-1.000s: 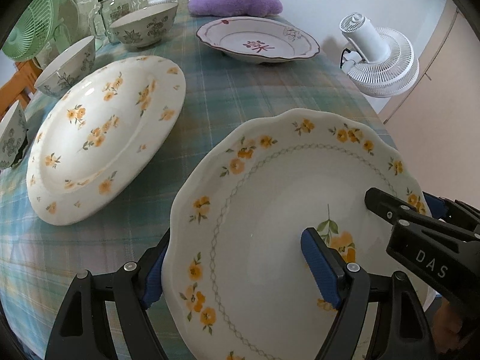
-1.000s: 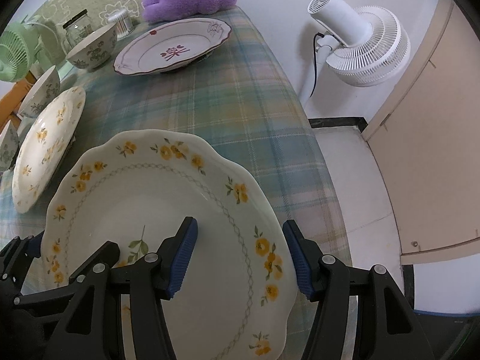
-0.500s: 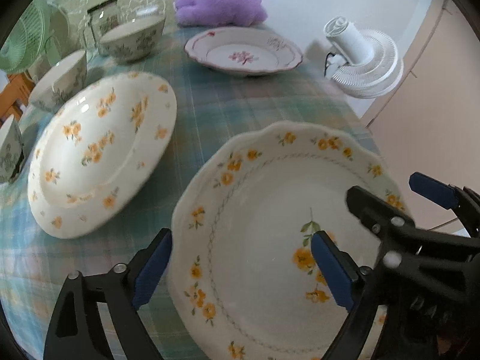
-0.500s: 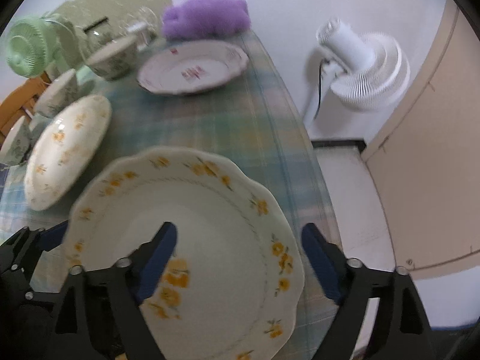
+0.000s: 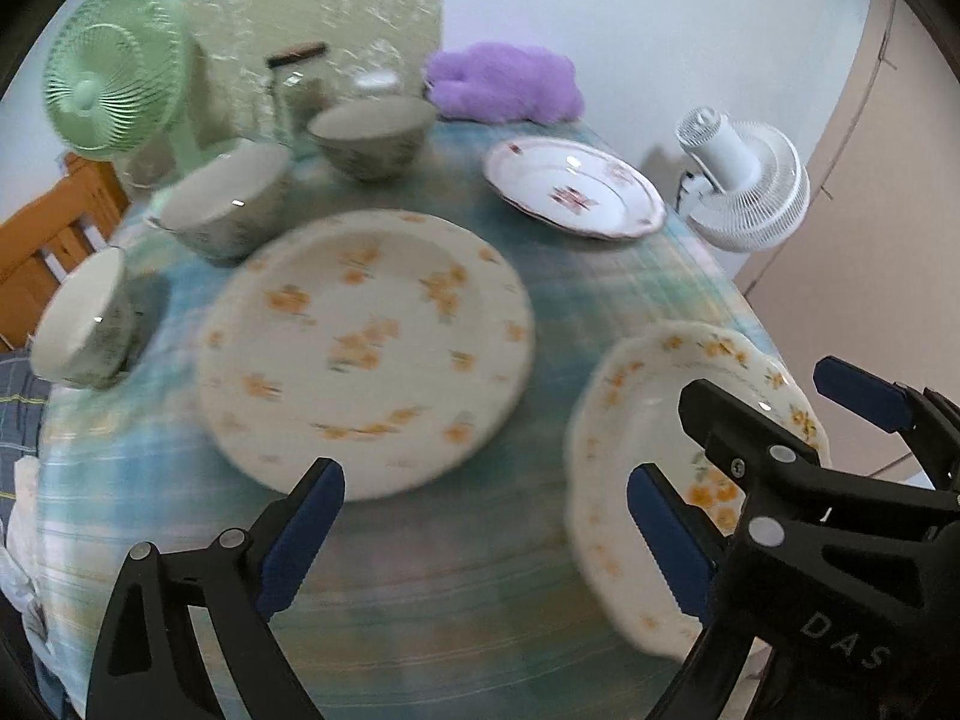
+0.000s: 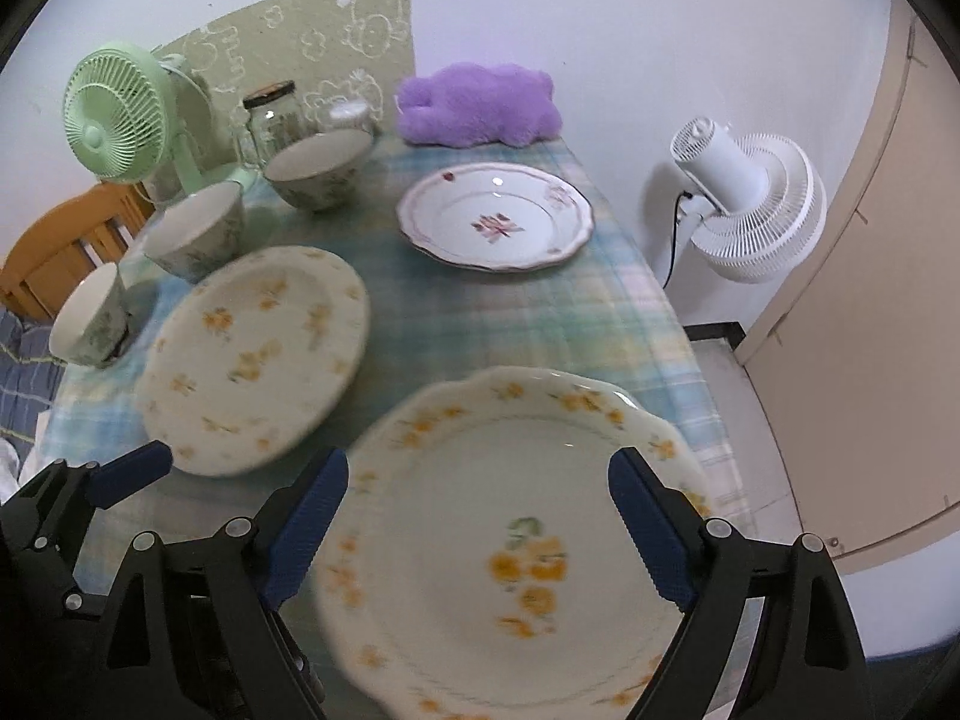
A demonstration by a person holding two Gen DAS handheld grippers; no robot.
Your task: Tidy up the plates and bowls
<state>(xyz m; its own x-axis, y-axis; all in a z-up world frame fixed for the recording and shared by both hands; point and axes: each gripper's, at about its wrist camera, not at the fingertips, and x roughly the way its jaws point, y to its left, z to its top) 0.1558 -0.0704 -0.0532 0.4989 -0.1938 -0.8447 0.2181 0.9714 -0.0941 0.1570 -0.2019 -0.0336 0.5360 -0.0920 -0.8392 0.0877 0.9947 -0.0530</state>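
A scalloped plate with yellow flowers [image 5: 636, 480] [image 6: 510, 540] lies on the checked tablecloth near the table's right edge. My right gripper [image 6: 480, 468] hovers above it, open, with its pads clear of the rim; it also shows in the left wrist view [image 5: 774, 390]. My left gripper [image 5: 480, 492] is open over bare cloth, to the left of that plate. A round yellow-flowered plate [image 5: 366, 348] [image 6: 252, 354] lies at centre left. A pink-flowered plate [image 5: 576, 186] [image 6: 498, 216] sits further back. Three patterned bowls [image 5: 372, 132] [image 5: 228, 204] [image 5: 84, 324] line the far left.
A green fan [image 6: 114, 114], a glass jar [image 6: 273, 117] and a purple plush [image 6: 480, 102] stand at the table's back. A white fan [image 6: 750, 210] stands on the floor to the right. A wooden chair [image 6: 66, 240] is at the left.
Both grippers had the scalloped plate's rim between their jaws; both have opened wider and drawn back and up. The left one has shifted left off the plate, which stays on the cloth.
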